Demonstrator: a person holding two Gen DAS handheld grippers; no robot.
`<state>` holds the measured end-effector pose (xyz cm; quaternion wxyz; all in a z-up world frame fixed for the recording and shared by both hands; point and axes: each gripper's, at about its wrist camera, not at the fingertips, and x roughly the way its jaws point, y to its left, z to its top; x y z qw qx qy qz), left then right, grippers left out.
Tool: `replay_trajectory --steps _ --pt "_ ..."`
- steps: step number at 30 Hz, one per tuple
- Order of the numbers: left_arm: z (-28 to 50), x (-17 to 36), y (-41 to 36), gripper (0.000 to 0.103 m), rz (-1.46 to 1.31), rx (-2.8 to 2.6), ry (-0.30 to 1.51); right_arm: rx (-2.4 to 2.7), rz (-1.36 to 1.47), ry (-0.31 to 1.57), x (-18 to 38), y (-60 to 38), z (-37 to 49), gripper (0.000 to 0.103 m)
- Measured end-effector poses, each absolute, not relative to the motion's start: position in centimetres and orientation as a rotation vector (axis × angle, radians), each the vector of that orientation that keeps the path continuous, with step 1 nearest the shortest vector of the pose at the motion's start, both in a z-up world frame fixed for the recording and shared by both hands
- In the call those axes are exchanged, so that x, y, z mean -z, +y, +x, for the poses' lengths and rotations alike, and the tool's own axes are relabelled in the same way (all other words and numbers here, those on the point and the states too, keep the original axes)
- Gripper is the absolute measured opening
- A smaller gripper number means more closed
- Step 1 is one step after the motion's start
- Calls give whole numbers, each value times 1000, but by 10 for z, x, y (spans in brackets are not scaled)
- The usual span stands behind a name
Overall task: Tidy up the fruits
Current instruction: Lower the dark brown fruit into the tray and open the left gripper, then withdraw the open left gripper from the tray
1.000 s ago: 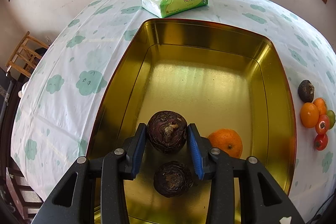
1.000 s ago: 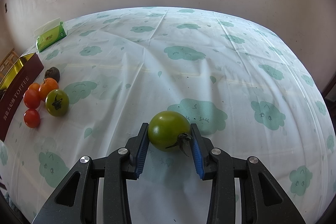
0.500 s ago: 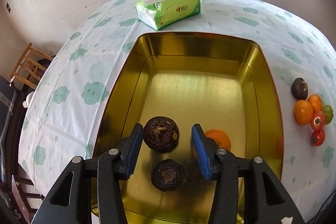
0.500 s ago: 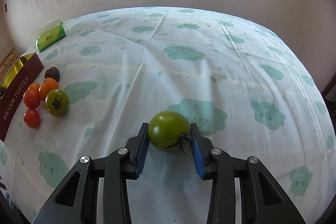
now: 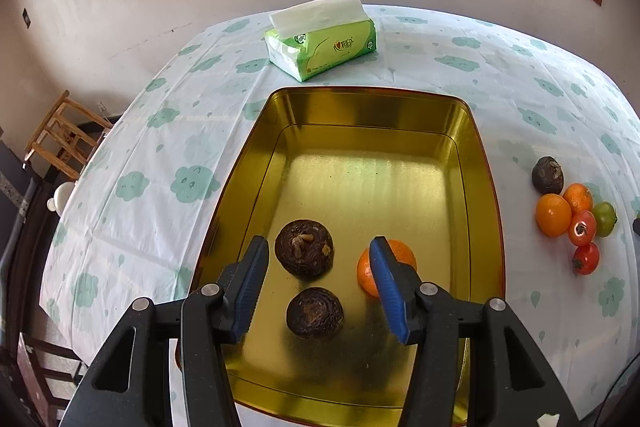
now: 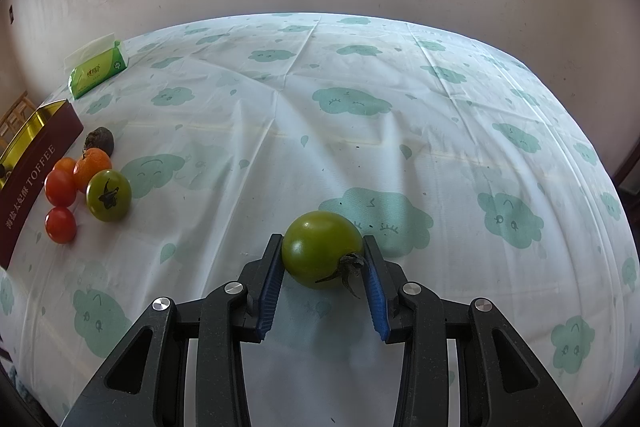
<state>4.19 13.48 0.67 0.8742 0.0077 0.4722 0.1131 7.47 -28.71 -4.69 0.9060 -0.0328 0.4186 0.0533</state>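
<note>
A gold tin tray holds two dark brown round fruits and an orange, partly behind a finger. My left gripper is open and empty above them. My right gripper is shut on a green tomato just above the tablecloth. A cluster of loose fruit lies right of the tray: a dark fruit, oranges, red tomatoes and a green tomato. The same cluster shows in the right wrist view beside the tray's dark red wall.
A green tissue pack lies beyond the tray, also seen in the right wrist view. The table has a white cloth with green clouds. A wooden chair stands off the table's left edge. A wall and window lie behind.
My left gripper has opened, let go of the dark brown fruit into the tray, and risen and pulled back. The right gripper and its green tomato have not moved.
</note>
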Motion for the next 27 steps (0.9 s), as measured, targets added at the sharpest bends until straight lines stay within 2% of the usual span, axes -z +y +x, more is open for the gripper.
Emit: replay_trajectory --steps 10,27 --pt "25 -8 140 54 -15 -253 969 -110 -68 865 47 -287 75 39" --pt "5 0 149 70 -74 -273 975 -104 -63 866 47 -285 75 39"
